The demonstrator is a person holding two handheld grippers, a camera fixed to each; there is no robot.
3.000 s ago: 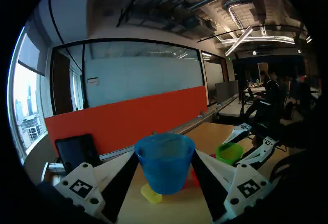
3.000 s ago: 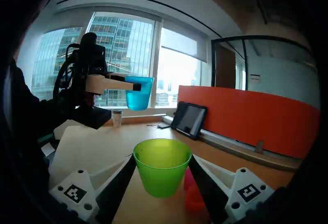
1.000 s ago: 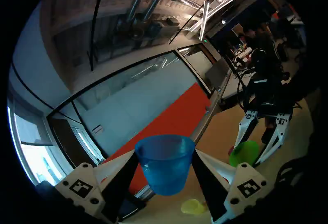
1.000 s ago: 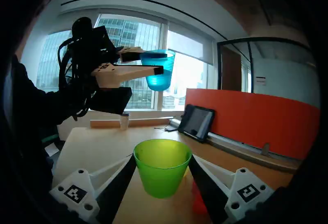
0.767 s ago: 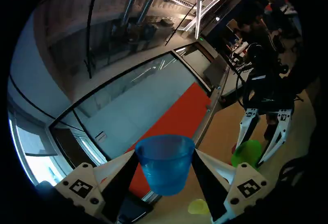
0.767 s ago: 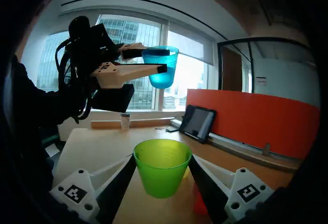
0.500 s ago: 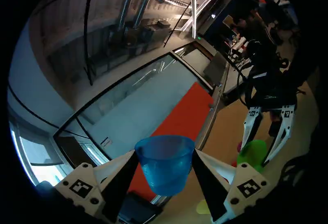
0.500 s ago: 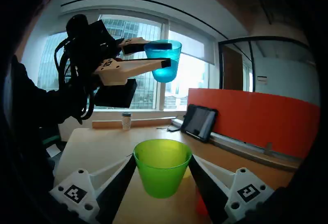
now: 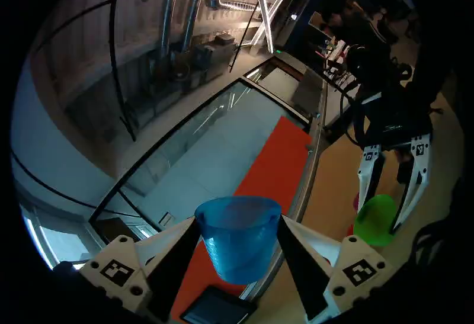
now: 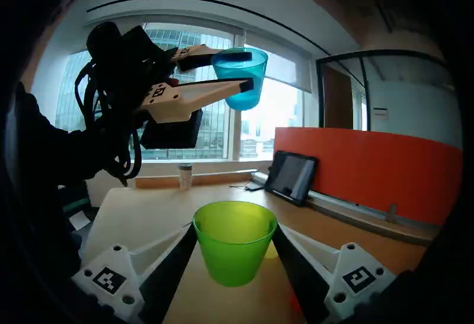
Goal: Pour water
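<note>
Water cannot be made out in either cup. Left gripper (image 9: 238, 223) is clenched on the blue cup (image 9: 238, 250), a finger pressed to each side. In the right gripper view that cup hangs at 12 o'clock, well above the desk (image 10: 133, 211), and the hand holding it is lost behind dark cables. Right gripper (image 10: 235, 232) grasps the green cup (image 10: 235, 253) upright at 6 o'clock. In the left gripper view its fingers partly cover that cup at 4 o'clock. A tablet (image 10: 290, 177) leans at 3 o'clock, its screen dark.
</note>
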